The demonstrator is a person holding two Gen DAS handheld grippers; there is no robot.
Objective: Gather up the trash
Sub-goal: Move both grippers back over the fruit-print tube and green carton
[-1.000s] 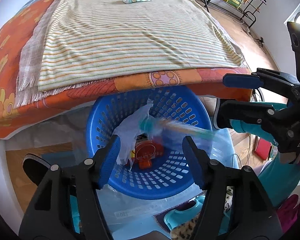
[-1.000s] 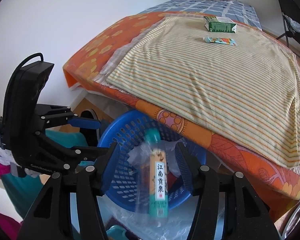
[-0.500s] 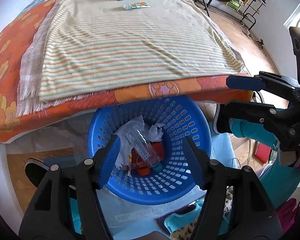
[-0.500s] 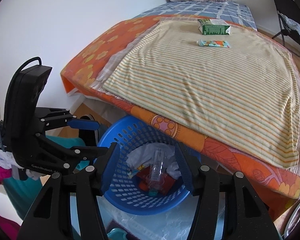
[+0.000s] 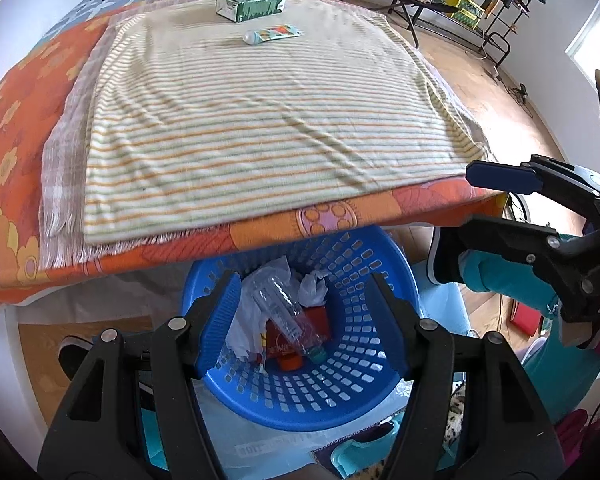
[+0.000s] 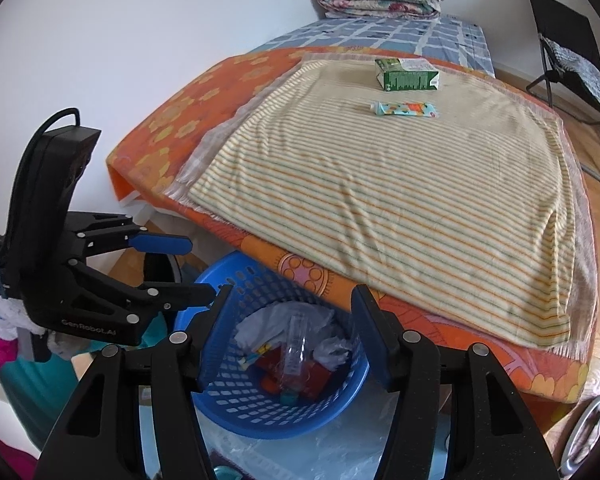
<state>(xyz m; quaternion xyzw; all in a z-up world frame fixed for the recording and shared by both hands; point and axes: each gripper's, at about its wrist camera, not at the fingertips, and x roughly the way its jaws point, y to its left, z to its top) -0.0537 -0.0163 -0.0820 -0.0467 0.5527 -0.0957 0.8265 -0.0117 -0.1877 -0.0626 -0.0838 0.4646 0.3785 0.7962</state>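
- Round blue perforated plastic basket (image 5: 352,396): far rim hidden under the orange floral bedspread (image 5: 4,128).
- Green rectangular carton (image 6: 406,75): print too small to read.
- Grey metal ring (image 6: 594,436): cut off by frame edge.

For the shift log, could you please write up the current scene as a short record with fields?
Left claw: open, empty, above the basket
Right claw: open, empty, above the basket
Blue basket: on the floor at the bed's edge
Basket contents: clear plastic bottle, crumpled white plastic, red packaging
Left on the bed: green carton, small tube, both lying on the striped blanket, apart from each other
Task status: carton and tube not yet collected
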